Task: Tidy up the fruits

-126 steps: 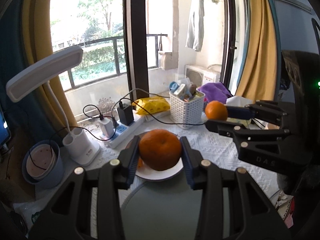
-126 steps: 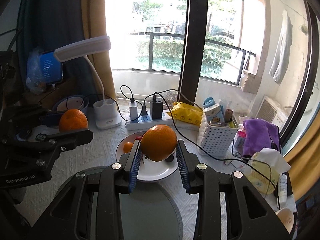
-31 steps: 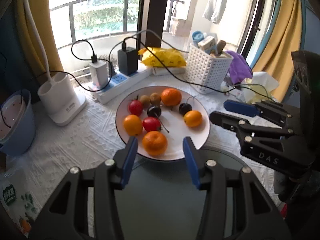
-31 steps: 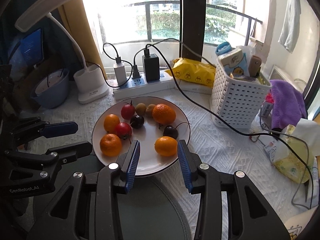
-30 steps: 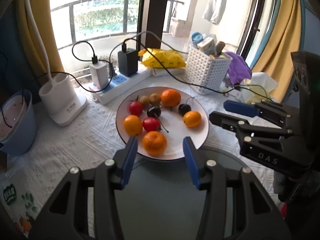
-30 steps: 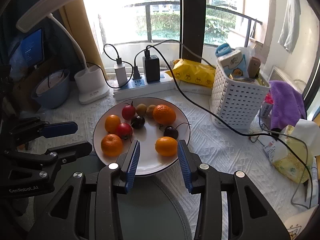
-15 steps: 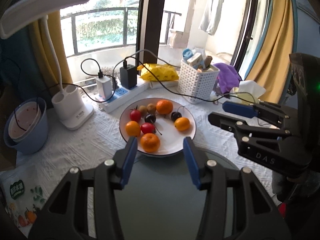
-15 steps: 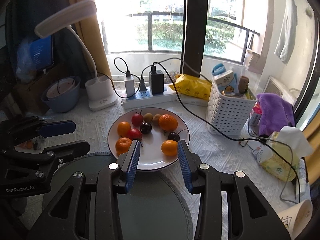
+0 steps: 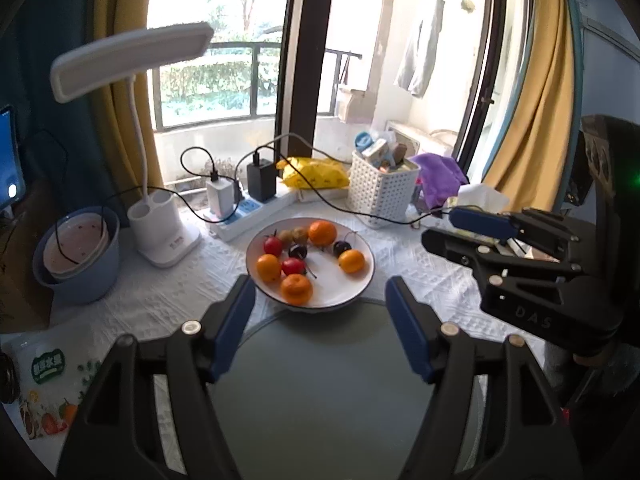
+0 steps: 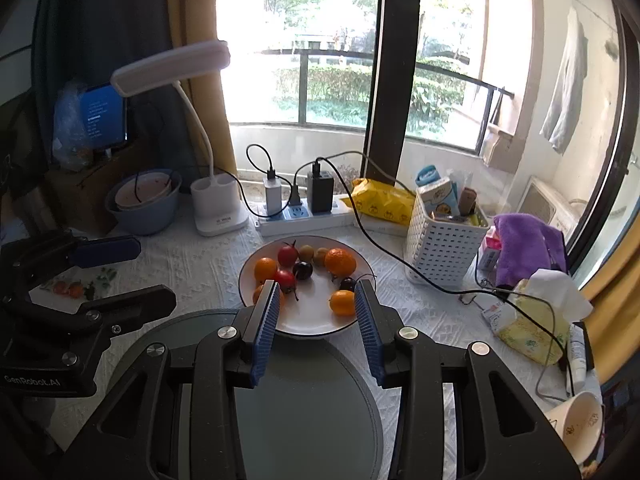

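The left gripper [image 9: 320,296] stands wide with nothing between its blue pads, its jaws having just been opening, and it hangs above the near edge of a round grey-green disc on the bench [image 9: 152,296]. The right gripper [image 10: 316,302] stands narrower, about as far apart as a small orange is wide, and also grips nothing; from its own camera the pads frame the near part of the plate without touching any fruit. Just beyond both sits one white plate [image 9: 362,284] with a dark rim, resting on a white textured cloth and overlapping the far edge of the disc. On the plate lie ten fruits: four oranges [image 9: 296,289], with one at the near left rim, one to its left, one on the right and the largest at the back; two red fruits [image 9: 293,266] with stems; two dark cherries [image 9: 298,251]; and two small brownish fruits [image 9: 286,236] at the back, touching each other. Behind the plate runs one white power strip [image 9: 256,216] carrying two chargers, one white and one black, with black cables trailing across the cloth. To the left stand one white desk lamp [image 9: 164,228] and one blue bowl [image 9: 80,276] with a paler dish inside. To the right stands one white perforated basket [image 9: 380,196] filled with small packs, with one yellow bag [image 9: 316,172] behind the strip and one purple cloth [image 9: 440,176] beyond the basket.
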A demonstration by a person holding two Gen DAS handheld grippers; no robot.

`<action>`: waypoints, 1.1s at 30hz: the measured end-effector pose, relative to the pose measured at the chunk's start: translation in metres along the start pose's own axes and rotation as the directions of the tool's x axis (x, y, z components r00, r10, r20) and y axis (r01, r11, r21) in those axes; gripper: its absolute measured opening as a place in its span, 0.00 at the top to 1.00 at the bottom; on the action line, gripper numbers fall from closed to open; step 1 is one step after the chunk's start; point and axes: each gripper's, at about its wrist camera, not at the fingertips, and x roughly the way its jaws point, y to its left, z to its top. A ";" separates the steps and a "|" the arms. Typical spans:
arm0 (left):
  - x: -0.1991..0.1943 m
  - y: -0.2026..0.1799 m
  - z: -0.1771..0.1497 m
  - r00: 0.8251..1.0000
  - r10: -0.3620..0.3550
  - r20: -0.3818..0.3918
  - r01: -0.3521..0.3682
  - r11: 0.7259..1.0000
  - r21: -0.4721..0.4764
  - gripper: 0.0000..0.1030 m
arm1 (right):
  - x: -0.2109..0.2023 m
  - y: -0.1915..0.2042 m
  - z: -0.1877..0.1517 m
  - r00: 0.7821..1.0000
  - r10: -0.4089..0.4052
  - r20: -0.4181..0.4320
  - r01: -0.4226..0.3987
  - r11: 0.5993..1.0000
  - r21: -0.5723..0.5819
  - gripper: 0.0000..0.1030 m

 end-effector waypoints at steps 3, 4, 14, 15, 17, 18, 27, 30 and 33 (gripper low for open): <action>-0.011 -0.002 -0.002 1.000 0.001 0.018 -0.001 1.000 0.001 0.33 | -0.012 0.004 -0.001 1.000 -0.005 0.016 0.005 1.000 -0.008 0.60; -0.015 -0.003 -0.002 1.000 0.002 0.024 -0.002 1.000 0.001 0.33 | -0.016 0.006 -0.001 1.000 -0.006 0.021 0.006 1.000 -0.011 0.60; -0.053 -0.012 -0.011 0.996 0.006 0.089 -0.008 1.000 0.019 0.29 | -0.055 0.017 -0.008 0.997 -0.025 0.068 0.027 0.999 -0.024 0.60; -0.056 -0.013 -0.012 0.995 0.005 0.097 -0.007 1.000 0.018 0.25 | -0.059 0.018 -0.008 0.997 -0.027 0.073 0.029 0.999 -0.025 0.60; -0.065 -0.014 -0.014 0.994 0.004 0.112 -0.006 1.000 0.017 0.23 | -0.067 0.020 -0.009 0.996 -0.030 0.082 0.032 0.999 -0.028 0.60; -0.069 -0.015 -0.016 0.993 0.004 0.117 -0.006 1.000 0.017 0.23 | -0.071 0.022 -0.010 0.996 -0.032 0.087 0.035 0.999 -0.030 0.60; -0.099 -0.021 -0.031 0.986 0.004 0.165 -0.008 1.000 0.020 0.23 | -0.108 0.034 -0.021 0.990 -0.044 0.135 0.049 0.998 -0.035 0.60; -0.108 -0.024 -0.038 0.983 -0.002 0.185 -0.002 1.000 0.024 0.23 | -0.118 0.037 -0.027 0.988 -0.047 0.148 0.052 0.998 -0.033 0.60; -0.119 -0.026 -0.046 0.979 -0.009 0.202 0.004 1.000 0.023 0.23 | -0.128 0.041 -0.034 0.986 -0.048 0.159 0.054 0.998 -0.029 0.60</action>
